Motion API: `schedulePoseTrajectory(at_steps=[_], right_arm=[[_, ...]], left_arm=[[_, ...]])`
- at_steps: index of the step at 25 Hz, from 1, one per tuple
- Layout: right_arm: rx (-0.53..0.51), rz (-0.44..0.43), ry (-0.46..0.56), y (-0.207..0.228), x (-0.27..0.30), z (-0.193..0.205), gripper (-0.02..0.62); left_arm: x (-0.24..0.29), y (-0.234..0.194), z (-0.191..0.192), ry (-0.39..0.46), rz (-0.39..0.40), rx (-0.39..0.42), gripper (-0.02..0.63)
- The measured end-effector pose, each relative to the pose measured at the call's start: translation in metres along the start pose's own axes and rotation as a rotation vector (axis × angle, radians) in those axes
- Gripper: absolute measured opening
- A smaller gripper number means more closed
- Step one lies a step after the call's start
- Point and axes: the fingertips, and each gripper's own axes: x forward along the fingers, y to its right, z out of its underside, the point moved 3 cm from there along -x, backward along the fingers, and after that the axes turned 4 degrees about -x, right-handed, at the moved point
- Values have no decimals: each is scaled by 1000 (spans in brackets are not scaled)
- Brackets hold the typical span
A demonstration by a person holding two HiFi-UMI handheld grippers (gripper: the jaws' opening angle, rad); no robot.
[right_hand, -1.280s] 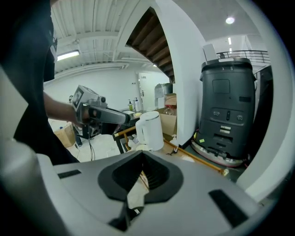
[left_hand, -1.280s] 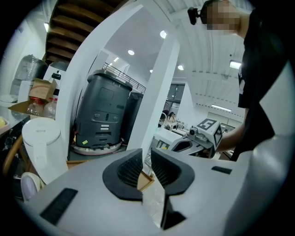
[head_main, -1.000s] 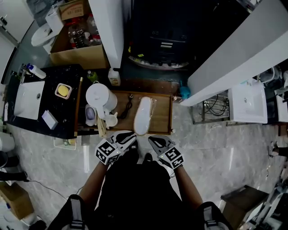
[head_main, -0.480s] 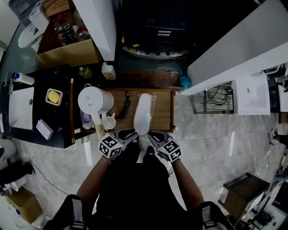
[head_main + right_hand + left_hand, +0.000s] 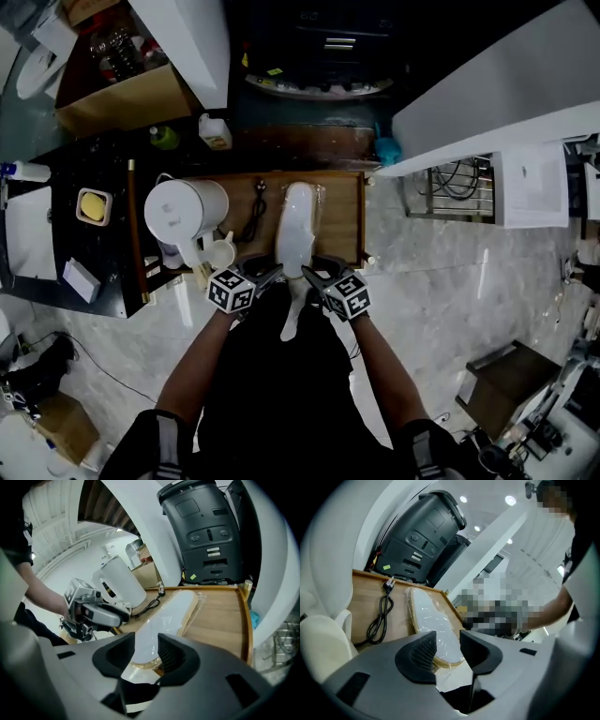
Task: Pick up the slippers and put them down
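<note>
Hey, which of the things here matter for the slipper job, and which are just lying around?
Job: wrapped slipper, wooden tray under it.
Lying about: white kettle, cup, black power cord, white bottle.

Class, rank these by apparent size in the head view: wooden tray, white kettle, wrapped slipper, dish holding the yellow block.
1. wooden tray
2. white kettle and wrapped slipper: too alike to separate
3. dish holding the yellow block, clearly smallest
</note>
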Motion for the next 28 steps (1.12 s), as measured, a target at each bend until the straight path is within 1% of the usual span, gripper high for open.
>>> schedulePoseTrajectory(at_steps=[4,8,11,14,17,22,28], right_arm=[[65,17,-21,13,13,13,177],[90,32,-35,25,20,17,204],[92,38,-55,33,26,20,209],[108,36,-77,36,31,24,213],[148,15,-74,38,36,27,215],[186,-8,-81,38,39,29,219],[203,-19,-90,41,41,28,219]], left_arm=[[13,-14,11,-28,-16,-26,163],[23,-26,16,-48,-50,-56,216],[30,-35,17,-47,-53,-95,216],[36,-39,18,-64,-49,-99,218],[42,-41,15,-74,-33,-110,218],[47,-43,17,-111,-33,-88,218],[51,-46,18,-134,-42,-94,218]])
